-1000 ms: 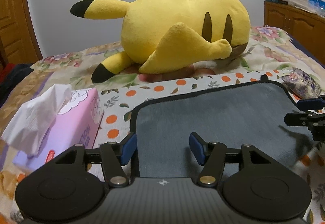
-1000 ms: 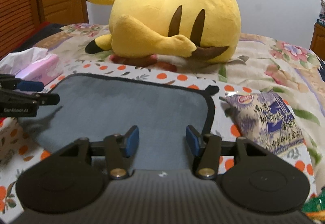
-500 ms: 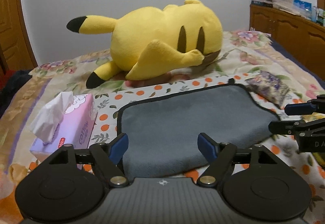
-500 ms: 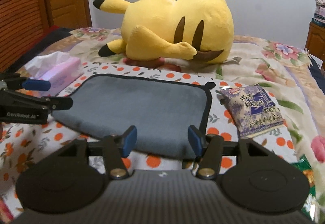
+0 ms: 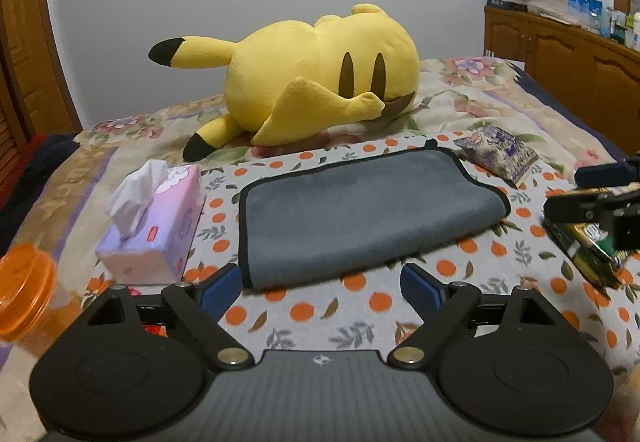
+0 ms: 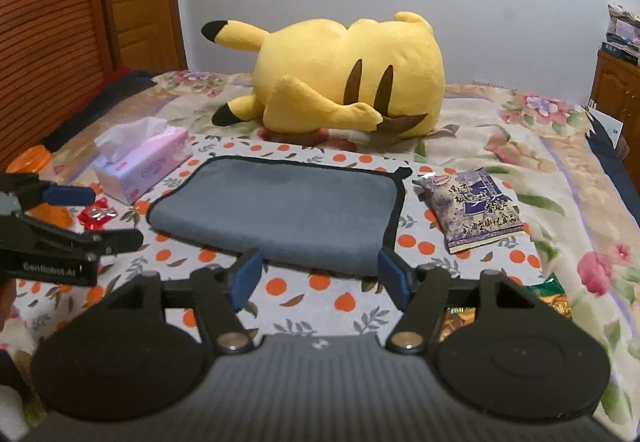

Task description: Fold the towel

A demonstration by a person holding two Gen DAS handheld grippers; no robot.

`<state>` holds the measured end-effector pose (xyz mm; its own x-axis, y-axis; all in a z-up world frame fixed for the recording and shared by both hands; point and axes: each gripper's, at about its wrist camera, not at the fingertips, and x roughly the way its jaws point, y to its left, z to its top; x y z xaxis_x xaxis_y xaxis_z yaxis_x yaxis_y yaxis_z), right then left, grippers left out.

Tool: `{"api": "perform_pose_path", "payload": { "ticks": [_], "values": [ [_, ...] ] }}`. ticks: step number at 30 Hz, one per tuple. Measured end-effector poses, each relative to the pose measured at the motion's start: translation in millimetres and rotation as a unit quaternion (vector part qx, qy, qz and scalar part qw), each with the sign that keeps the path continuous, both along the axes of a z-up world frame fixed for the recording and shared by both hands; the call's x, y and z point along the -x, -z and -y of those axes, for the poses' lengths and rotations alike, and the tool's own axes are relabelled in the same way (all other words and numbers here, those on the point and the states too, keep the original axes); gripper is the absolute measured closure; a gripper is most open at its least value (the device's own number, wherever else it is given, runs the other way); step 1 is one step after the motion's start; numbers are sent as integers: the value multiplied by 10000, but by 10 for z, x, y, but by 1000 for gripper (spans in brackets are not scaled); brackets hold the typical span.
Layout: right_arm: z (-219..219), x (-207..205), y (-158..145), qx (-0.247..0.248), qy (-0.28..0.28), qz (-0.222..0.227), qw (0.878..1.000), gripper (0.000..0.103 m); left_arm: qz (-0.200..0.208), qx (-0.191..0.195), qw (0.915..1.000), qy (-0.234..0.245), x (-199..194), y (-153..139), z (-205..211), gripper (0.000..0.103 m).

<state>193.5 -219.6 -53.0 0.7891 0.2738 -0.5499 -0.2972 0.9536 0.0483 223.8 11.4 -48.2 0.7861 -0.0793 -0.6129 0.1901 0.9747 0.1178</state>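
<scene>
A grey towel [image 5: 360,217] with a black hem lies folded in half on the orange-dotted cloth on the bed; it also shows in the right wrist view [image 6: 280,209]. Its fold edge faces me. My left gripper [image 5: 322,290] is open and empty, held just short of the towel's near edge. My right gripper [image 6: 320,276] is open and empty, also just short of the near edge. Each gripper shows from the side in the other's view, the right one [image 5: 600,193] and the left one [image 6: 72,217].
A yellow plush toy [image 5: 316,81] lies behind the towel. A pink tissue box [image 5: 156,226] stands left of it, a purple snack bag [image 6: 472,209] right of it. An orange-lidded jar [image 5: 24,290] sits at far left, a red wrapper [image 6: 96,213] and green packets [image 5: 588,246] nearby.
Both grippers have pulled back and up from over the towel towards me. The left jaws have spread wider. The towel lies still, folded.
</scene>
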Motion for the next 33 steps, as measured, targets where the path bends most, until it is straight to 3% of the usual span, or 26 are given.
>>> {"api": "perform_pose_path", "payload": {
  "ticks": [14, 18, 30, 33],
  "values": [
    [49, 441, -138, -124, 92, 113, 9998, 33, 174, 158, 9997, -17, 576, -222, 14, 1],
    [65, 553, -163, -147, 120, 185, 9996, 24, 192, 148, 9997, -7, 696, -261, 34, 0],
    [130, 795, -249, -232, 151, 323, 9991, 10, 254, 224, 9993, -133, 998, -373, 45, 0],
    [140, 852, -283, -228, 179, 372, 9989, 0, 296, 257, 9991, -180, 1069, -415, 36, 0]
  ]
}}
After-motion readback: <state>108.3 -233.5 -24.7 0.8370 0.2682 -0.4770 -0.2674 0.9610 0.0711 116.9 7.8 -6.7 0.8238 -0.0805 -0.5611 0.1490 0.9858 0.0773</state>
